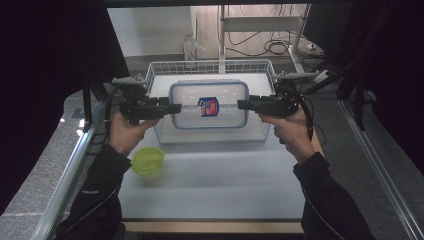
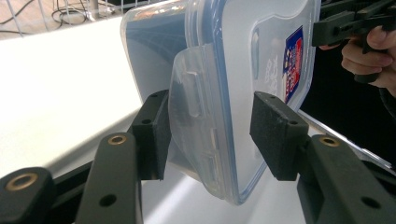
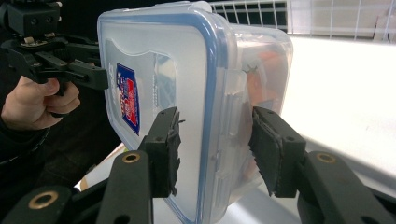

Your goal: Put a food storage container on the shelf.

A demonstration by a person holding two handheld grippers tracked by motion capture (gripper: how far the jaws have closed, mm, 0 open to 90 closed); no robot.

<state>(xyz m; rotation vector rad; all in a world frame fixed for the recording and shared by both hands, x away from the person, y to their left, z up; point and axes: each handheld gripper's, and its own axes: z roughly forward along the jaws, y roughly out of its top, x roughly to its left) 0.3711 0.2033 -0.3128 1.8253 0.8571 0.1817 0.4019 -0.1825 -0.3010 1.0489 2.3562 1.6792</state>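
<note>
The white counter (image 1: 215, 175) is carrying a wire basket (image 1: 161, 67), and above it a clear, blue-rimmed container (image 1: 208, 105) with a red-and-blue label is hanging level. The left claw (image 1: 175, 107) is clamping one end's lid flap, the right claw (image 1: 243, 105) the other. A green lid (image 1: 147, 160) is lying nearby.

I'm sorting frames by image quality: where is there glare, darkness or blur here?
High view: dark corners at both sides, table top evenly lit, container slightly soft. Left gripper view: table blown out to white at left, container sharp, the nearest jaw parts soft. Right gripper view: bright washed-out table at right, dark at left behind the left gripper.
</note>
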